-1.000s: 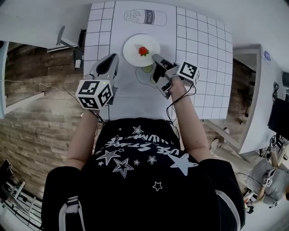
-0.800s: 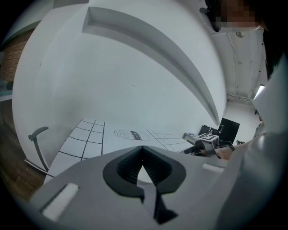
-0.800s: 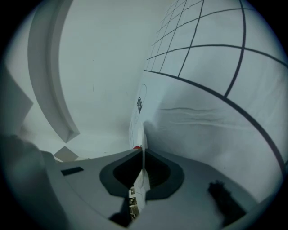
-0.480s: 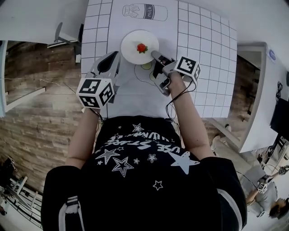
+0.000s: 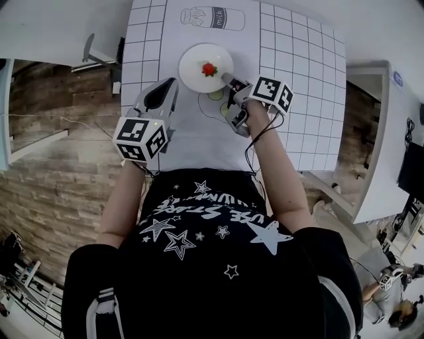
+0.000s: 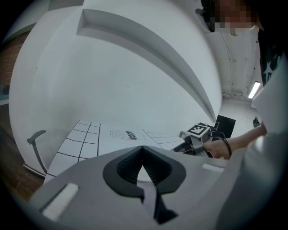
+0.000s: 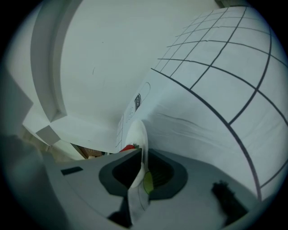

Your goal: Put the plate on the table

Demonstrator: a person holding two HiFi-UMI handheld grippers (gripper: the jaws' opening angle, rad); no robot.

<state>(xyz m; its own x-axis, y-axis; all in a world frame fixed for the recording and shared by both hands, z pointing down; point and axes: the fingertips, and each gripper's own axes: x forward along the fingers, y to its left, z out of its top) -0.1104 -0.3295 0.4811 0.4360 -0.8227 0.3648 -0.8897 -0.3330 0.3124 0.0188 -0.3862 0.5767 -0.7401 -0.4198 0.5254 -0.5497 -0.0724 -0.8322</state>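
Carton drawing (image 5: 213, 18) lettered "milk" at the far end of the gridded bench (image 5: 298, 79), round white plate (image 5: 196, 61) with a small red item (image 5: 209, 69) just nearer, right hand-held gripper (image 5: 230, 82) clamped on its near-right rim, left hand-held gripper (image 5: 165, 86) jaws together, empty, left of the plate.

The plate (image 5: 192, 66) is over the middle of the counter (image 5: 311, 86). A strawberry (image 5: 209, 69) sits on the plate. A milk drawing (image 5: 212, 18) lies on the counter behind the plate. The right claw (image 5: 228, 81) is at the plate's near right edge, and that edge is between its jaws. The left claw (image 5: 159, 93) is left of the plate, nearer the person, and apart from it.
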